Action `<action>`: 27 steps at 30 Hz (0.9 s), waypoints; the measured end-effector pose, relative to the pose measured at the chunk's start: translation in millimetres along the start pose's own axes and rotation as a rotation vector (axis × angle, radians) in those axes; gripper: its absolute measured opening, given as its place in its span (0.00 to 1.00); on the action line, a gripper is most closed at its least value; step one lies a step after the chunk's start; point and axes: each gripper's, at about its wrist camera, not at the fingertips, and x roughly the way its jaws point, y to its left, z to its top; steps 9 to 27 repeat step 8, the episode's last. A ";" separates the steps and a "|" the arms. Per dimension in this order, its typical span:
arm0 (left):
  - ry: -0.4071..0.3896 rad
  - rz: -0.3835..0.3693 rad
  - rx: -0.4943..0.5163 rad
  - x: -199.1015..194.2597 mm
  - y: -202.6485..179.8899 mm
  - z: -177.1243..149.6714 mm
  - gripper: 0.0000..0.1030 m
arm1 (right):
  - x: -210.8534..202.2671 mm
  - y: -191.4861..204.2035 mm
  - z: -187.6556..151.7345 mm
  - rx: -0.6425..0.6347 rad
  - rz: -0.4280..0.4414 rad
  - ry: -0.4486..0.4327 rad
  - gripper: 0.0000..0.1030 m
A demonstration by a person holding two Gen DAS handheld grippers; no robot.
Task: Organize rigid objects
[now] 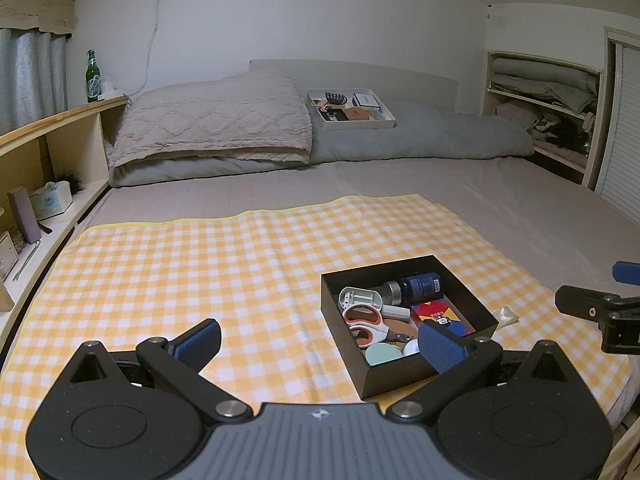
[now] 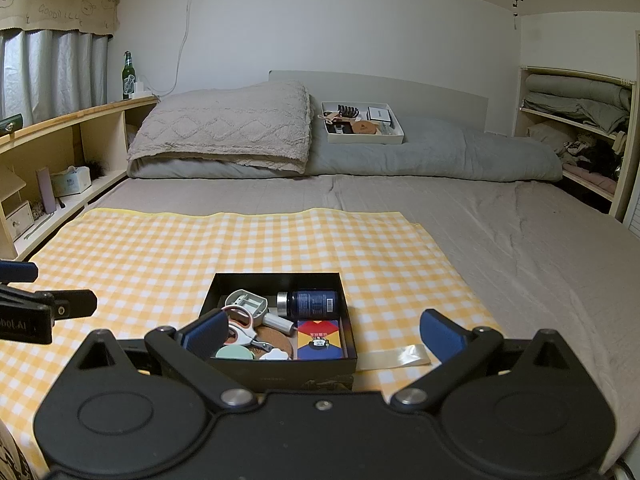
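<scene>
Right tongs (image 2: pixel 320 338) gape over "GOOD"-lettered valance (image 2: pixel 56 4) room.

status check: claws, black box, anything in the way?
Left claw open, empty. Right claw open, empty, at black box. Box full: scissors, dark bottle. Nothing in the way.

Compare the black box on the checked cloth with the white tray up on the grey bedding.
The black box is dark with tall walls; the white tray is pale and shallow. The black box sits near the grippers on the yellow checked cloth; the white tray rests far off on the grey duvet. Both are open-topped, rectangular and hold small items.
</scene>
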 end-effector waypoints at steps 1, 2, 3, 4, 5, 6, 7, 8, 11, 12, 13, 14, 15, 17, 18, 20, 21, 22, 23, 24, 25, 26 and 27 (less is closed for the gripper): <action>0.000 0.002 -0.002 -0.1 0.1 0.1 1.00 | 0.0 0.1 0.0 0.000 0.000 0.000 1.00; 0.000 0.003 -0.002 -0.2 0.2 0.1 1.00 | 0.0 0.0 0.0 0.000 0.000 0.000 1.00; 0.000 0.003 -0.001 -0.2 0.2 0.1 1.00 | 0.0 0.1 0.0 0.000 0.000 0.000 1.00; 0.000 0.003 -0.001 -0.2 0.1 0.0 1.00 | 0.1 0.1 0.1 0.000 0.000 0.000 1.00; 0.000 0.003 0.000 -0.2 0.8 0.1 1.00 | 0.0 0.1 0.1 0.000 0.000 0.000 1.00; 0.000 0.004 -0.002 -0.1 -0.1 0.0 1.00 | 0.0 0.1 0.1 0.000 0.000 0.000 1.00; 0.001 0.003 -0.003 -0.1 -0.1 -0.1 1.00 | 0.0 0.2 0.2 0.000 0.000 0.000 1.00; 0.004 0.004 -0.006 -0.2 0.9 0.0 1.00 | 0.0 -0.7 -0.3 0.000 -0.001 0.000 1.00; 0.004 0.004 -0.006 -0.2 0.9 0.0 1.00 | 0.0 -0.7 -0.3 0.000 -0.001 0.000 1.00; 0.004 0.004 -0.006 -0.2 0.9 0.0 1.00 | 0.0 -0.7 -0.3 0.000 -0.001 0.000 1.00; 0.004 0.004 -0.006 -0.2 0.9 0.0 1.00 | 0.0 -0.7 -0.3 0.000 -0.001 0.000 1.00; 0.004 0.004 -0.006 -0.2 0.9 0.0 1.00 | 0.0 -0.7 -0.3 0.000 -0.001 0.000 1.00; 0.004 0.004 -0.006 -0.2 0.9 0.0 1.00 | 0.0 -0.7 -0.3 0.000 -0.001 0.000 1.00; 0.004 0.004 -0.006 -0.2 0.9 0.0 1.00 | 0.0 -0.7 -0.3 0.000 -0.001 0.000 1.00; 0.004 0.004 -0.006 -0.2 0.9 0.0 1.00 | 0.0 -0.7 -0.3 0.000 -0.001 0.000 1.00; 0.004 0.004 -0.006 -0.2 0.9 0.0 1.00 | 0.0 -0.7 -0.3 0.000 -0.001 0.000 1.00; 0.004 0.004 -0.006 -0.2 0.9 0.0 1.00 | 0.0 -0.7 -0.3 0.000 -0.001 0.000 1.00; 0.004 0.004 -0.006 -0.2 0.9 0.0 1.00 | 0.0 -0.7 -0.3 0.000 -0.001 0.000 1.00; 0.004 0.004 -0.006 -0.2 0.9 0.0 1.00 | 0.0 -0.7 -0.3 0.000 -0.001 0.000 1.00; 0.004 0.004 -0.006 -0.2 0.9 0.0 1.00 | 0.0 -0.7 -0.3 0.000 -0.001 0.000 1.00; 0.004 0.004 -0.006 -0.2 0.9 0.0 1.00 | 0.0 -0.7 -0.3 0.000 -0.001 0.000 1.00; 0.004 0.004 -0.006 -0.2 0.9 0.0 1.00 | 0.0 -0.7 -0.3 0.000 -0.001 0.000 1.00; 0.004 0.004 -0.006 -0.2 0.9 0.0 1.00 | 0.0 -0.7 -0.3 0.000 -0.001 0.000 1.00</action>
